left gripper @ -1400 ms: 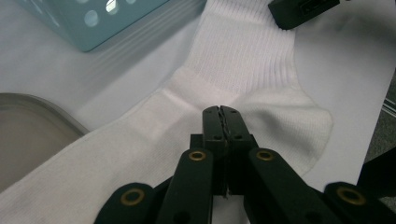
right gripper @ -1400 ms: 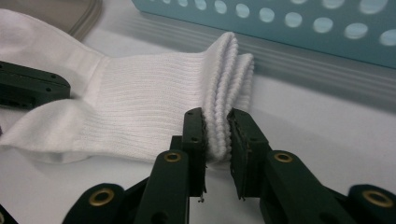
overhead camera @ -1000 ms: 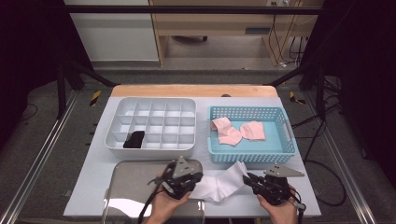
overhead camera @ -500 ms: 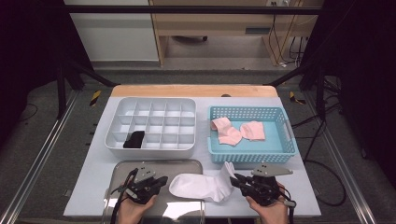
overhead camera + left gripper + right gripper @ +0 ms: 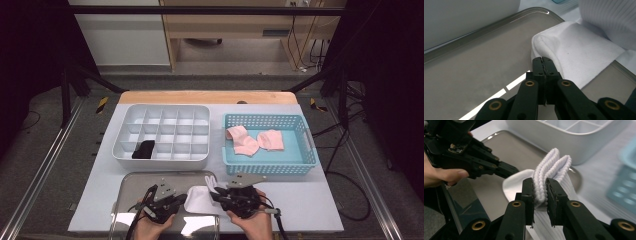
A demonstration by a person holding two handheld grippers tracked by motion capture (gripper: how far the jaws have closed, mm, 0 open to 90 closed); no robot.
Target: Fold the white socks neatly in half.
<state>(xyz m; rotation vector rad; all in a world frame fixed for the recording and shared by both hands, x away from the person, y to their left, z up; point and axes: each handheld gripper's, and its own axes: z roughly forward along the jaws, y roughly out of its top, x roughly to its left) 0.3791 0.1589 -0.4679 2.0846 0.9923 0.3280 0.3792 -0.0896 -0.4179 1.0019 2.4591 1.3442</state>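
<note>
Table, white top, wooden far edge. Lying directly on it: white divided organiser, light blue basket, metal tray at near edge.

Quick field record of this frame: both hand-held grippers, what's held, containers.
left hand-held gripper: shut, tips at the folded toe end of the white sock; grip unclear
right hand-held gripper: shut on the sock's ribbed cuff
sock: partly on metal tray
divided box: one black item
blue basket: pink socks
</note>
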